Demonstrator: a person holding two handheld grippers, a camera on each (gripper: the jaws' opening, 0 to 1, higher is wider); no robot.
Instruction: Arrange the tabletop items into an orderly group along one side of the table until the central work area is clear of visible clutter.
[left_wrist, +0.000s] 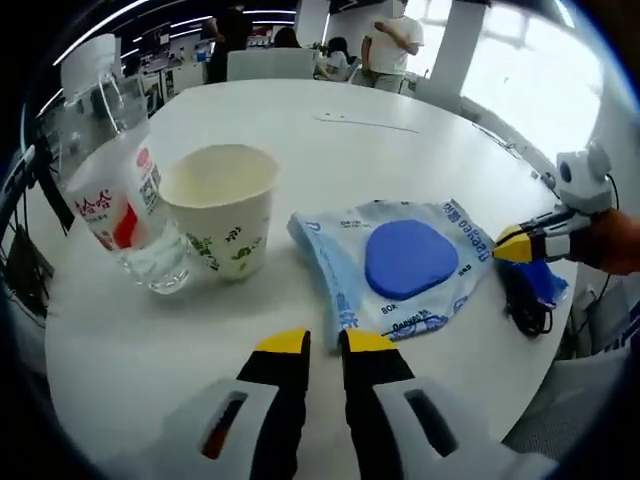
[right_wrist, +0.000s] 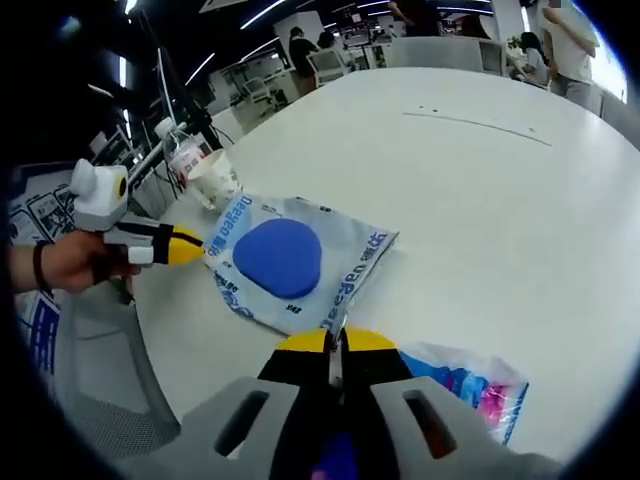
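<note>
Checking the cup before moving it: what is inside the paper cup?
The paper cup beside the water bottle shows a bare pale inner wall; its bottom is hidden behind the rim, so contents cannot be ruled out.

White round table (left_wrist: 400, 110). On it: water bottle (left_wrist: 115, 190) and paper cup (left_wrist: 222, 205) just beside each other, flat packet (left_wrist: 395, 265) (blue pad inside) near the cup, small colourful packet (right_wrist: 470, 385) at the edge.

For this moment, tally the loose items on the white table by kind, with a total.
Water bottles: 1, the clear bottle
Paper cups: 1, the paper cup
Plastic packets: 2, the blue-and-white packet and the blue-and-pink packet
Total: 4
</note>
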